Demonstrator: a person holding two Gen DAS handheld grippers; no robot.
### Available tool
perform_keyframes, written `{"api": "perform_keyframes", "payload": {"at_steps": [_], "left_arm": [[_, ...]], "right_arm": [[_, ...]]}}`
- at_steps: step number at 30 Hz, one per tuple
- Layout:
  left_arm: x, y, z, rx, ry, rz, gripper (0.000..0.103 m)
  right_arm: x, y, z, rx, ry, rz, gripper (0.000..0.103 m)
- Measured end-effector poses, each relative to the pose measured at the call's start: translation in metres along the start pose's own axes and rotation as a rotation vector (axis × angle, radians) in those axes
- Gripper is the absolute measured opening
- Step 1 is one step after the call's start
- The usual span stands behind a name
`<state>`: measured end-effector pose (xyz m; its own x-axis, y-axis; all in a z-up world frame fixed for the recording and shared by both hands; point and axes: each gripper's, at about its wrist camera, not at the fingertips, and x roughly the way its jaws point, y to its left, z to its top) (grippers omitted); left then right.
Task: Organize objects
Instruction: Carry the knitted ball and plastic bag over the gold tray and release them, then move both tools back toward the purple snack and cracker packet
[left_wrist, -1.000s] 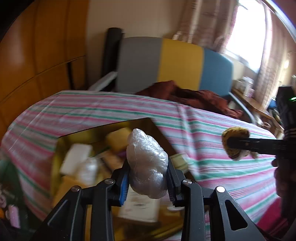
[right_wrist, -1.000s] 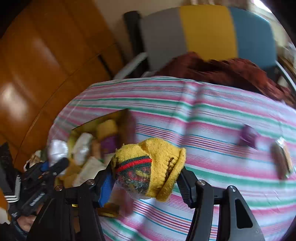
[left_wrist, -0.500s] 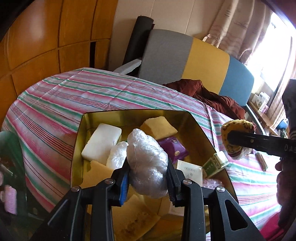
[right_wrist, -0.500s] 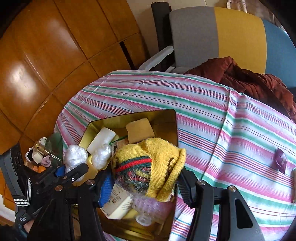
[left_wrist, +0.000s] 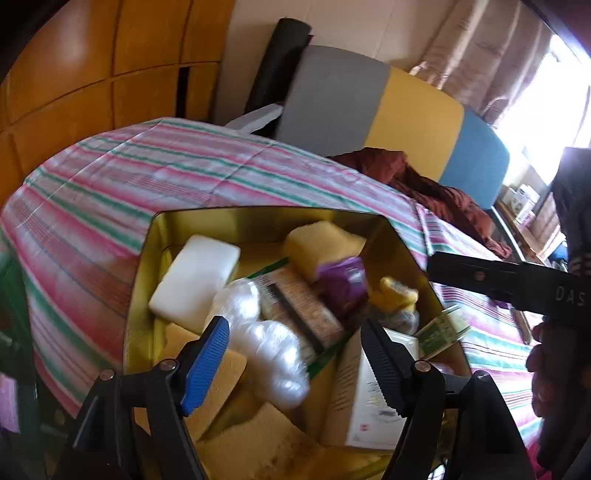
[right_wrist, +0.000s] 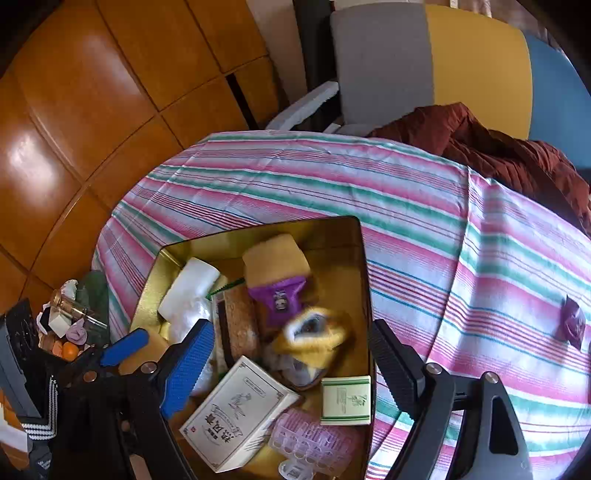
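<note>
Home: striped tablecloth (right_wrist: 332, 177), colourful sofa (left_wrist: 413, 110), curtains (left_wrist: 480, 62).

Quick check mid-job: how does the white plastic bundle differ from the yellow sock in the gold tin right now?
The white plastic bundle is glossy, crinkled film; the yellow sock is knitted fabric with a dark pattern. The bundle lies toward the tin's left side beside the white block; the sock sits nearer the right wall, below the purple packet. Both lie loose inside the gold tin, clear of any jaws.
</note>
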<state>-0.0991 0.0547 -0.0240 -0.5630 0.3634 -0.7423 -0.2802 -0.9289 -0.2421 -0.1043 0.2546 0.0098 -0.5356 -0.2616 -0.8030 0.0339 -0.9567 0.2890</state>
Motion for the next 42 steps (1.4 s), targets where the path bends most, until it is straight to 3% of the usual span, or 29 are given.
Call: {"api": "perform_keyframes", "payload": {"at_steps": [9,16,20,25,28,30,34,38,42], "left_arm": [[-0.032,0.023,-0.006,-0.026,-0.087,0.057,0.073],[-0.057,0.058,-0.007,-0.113,-0.137,0.16,0.074],[-0.059,0.052,-0.011,-0.107,-0.134,0.147,0.074],[-0.063,0.023,-0.014,-0.02,-0.149,0.127,0.075],[-0.063,0.007,-0.017,0.013,-0.146,0.109,0.077],[-0.062,-0.001,-0.018,0.025,-0.14,0.098,0.077],[-0.065,-0.016,-0.022,0.062,-0.146,0.104,0.078],[-0.065,-0.027,-0.027,0.105,-0.153,0.125,0.079],[-0.063,-0.036,-0.031,0.129,-0.144,0.13,0.08]], "right_arm": [[-0.009,0.002,-0.026,-0.021,-0.011,-0.032,0.087],[-0.035,0.004,-0.035,-0.031,-0.104,-0.073,0.087],[-0.06,0.006,-0.04,-0.044,-0.203,-0.137,0.088],[-0.108,0.028,-0.055,-0.14,-0.446,-0.261,0.088],[-0.121,0.029,-0.064,-0.123,-0.545,-0.331,0.095],[-0.116,0.023,-0.063,-0.091,-0.496,-0.301,0.096],[-0.101,0.0,-0.063,0.016,-0.382,-0.152,0.095],[-0.086,-0.004,-0.072,0.011,-0.296,-0.118,0.095],[-0.075,-0.006,-0.085,0.018,-0.264,-0.125,0.097]]}}
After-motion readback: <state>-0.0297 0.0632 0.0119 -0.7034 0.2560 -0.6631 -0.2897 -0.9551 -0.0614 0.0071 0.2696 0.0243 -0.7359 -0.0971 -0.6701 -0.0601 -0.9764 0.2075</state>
